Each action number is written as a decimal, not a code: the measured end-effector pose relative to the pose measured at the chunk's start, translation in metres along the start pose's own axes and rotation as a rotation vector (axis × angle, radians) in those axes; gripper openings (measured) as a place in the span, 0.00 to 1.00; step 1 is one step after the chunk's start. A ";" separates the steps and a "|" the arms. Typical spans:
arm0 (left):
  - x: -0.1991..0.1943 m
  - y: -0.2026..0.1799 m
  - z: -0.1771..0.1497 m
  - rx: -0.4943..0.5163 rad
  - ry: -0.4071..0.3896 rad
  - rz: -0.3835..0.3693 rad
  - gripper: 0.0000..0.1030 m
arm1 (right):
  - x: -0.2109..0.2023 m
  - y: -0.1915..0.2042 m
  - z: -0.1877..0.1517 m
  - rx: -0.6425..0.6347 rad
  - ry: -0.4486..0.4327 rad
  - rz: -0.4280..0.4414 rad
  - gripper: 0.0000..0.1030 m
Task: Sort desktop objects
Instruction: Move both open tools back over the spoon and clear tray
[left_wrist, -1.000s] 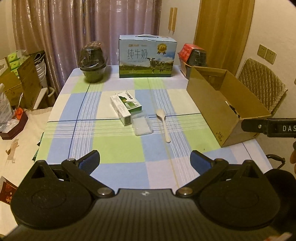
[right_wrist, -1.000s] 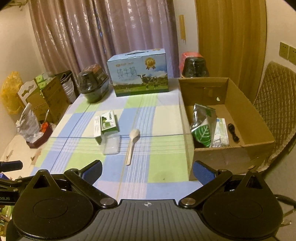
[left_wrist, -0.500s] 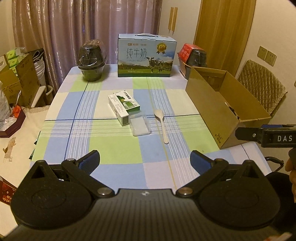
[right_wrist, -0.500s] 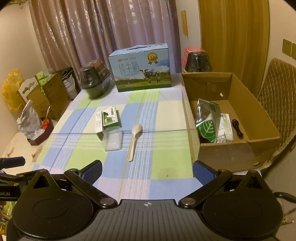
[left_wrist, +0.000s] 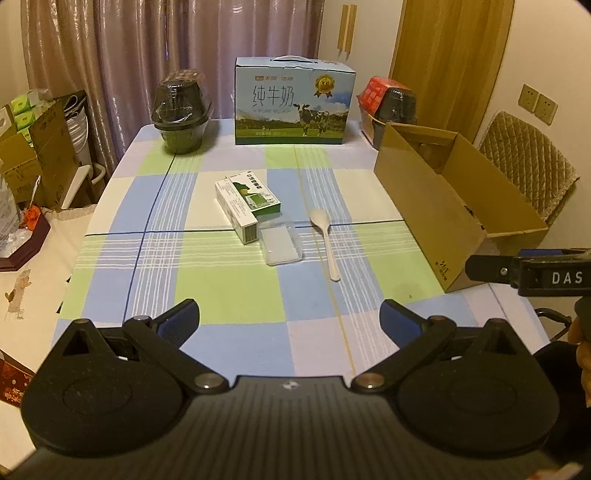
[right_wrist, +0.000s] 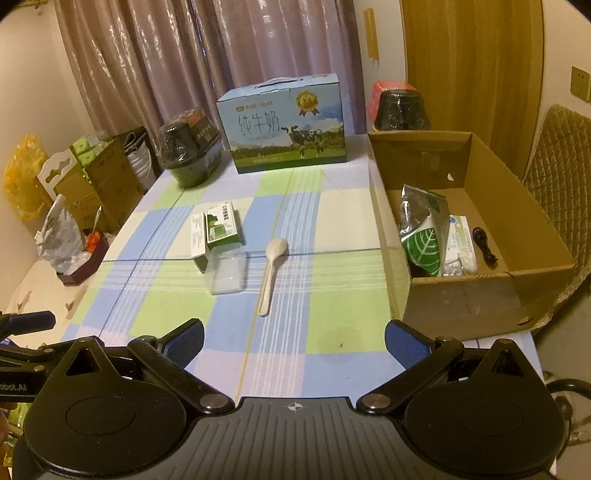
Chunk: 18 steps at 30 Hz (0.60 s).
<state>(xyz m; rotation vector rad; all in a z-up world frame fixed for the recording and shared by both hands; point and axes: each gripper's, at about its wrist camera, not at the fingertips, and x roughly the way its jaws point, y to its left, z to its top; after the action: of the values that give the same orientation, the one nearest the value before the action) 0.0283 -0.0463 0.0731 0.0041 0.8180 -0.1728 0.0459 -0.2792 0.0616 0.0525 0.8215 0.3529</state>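
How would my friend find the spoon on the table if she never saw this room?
Start at the big blue milk carton with cows by the curtain and come forward across the checked tablecloth. The long cream plastic spoon lies flat and alone, right of the clear plastic box; its neighbours are boxy.

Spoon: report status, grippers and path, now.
Left gripper and right gripper open, empty, short of the items. White spoon flat on tablecloth, beside clear plastic container. Nothing between spoon and cardboard box.
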 end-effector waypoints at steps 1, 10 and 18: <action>0.002 0.001 0.001 -0.001 0.002 0.003 0.99 | 0.002 0.000 0.000 -0.001 0.003 0.003 0.98; 0.030 0.015 0.009 -0.012 0.021 0.017 0.99 | 0.032 0.003 0.003 -0.012 0.036 0.018 0.98; 0.075 0.029 0.017 0.002 0.053 0.041 0.99 | 0.075 0.003 0.006 -0.034 0.055 0.017 0.98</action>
<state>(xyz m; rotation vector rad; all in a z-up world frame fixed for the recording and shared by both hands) 0.0955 -0.0302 0.0286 0.0273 0.8702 -0.1357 0.0965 -0.2511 0.0130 0.0178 0.8691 0.3855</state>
